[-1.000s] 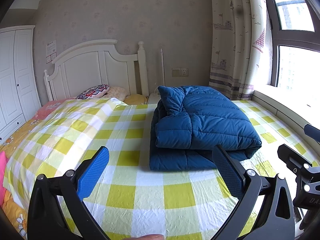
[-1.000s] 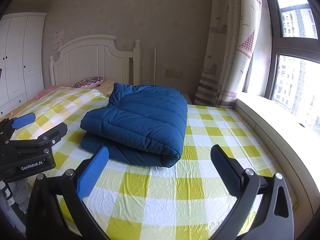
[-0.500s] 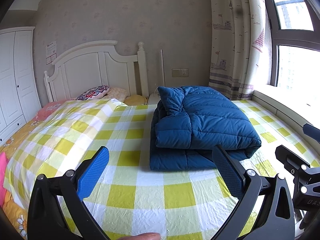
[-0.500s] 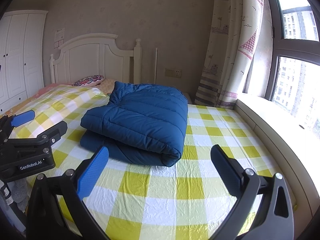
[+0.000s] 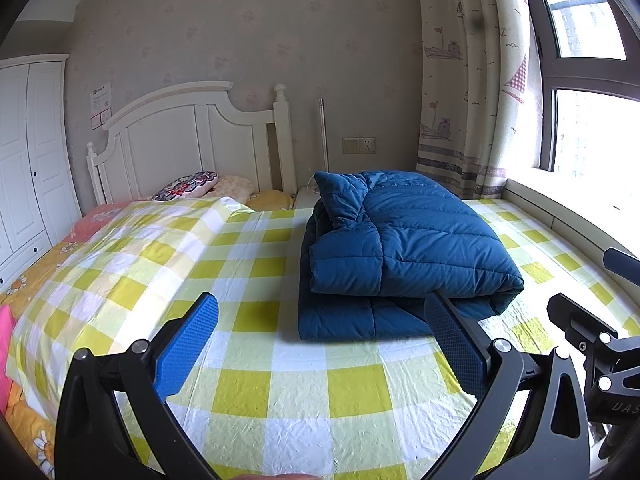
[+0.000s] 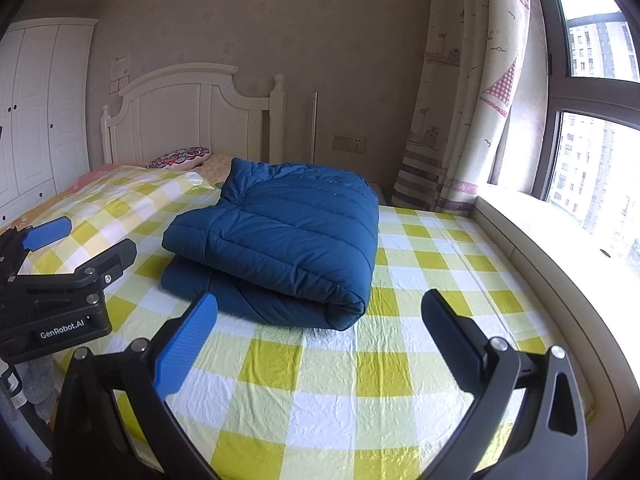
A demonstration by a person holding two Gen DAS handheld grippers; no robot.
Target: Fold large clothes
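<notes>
A blue padded jacket (image 5: 400, 248) lies folded into a thick bundle on the yellow-and-white checked bed sheet (image 5: 280, 400); it also shows in the right wrist view (image 6: 280, 240). My left gripper (image 5: 322, 324) is open and empty, held above the sheet in front of the jacket's near edge. My right gripper (image 6: 320, 320) is open and empty, also short of the jacket. The left gripper also shows in the right wrist view (image 6: 80, 242) at the left edge, and the right gripper shows in the left wrist view (image 5: 592, 292) at the right edge.
A white headboard (image 5: 192, 140) and pillows (image 5: 188, 186) stand at the bed's far end. A white wardrobe (image 5: 28, 152) is at the left. A curtain (image 6: 460, 100) and a window sill (image 6: 560, 248) run along the right side of the bed.
Both grippers have drifted slightly; the views shift a little. The jacket has not moved and both grippers stay open.
</notes>
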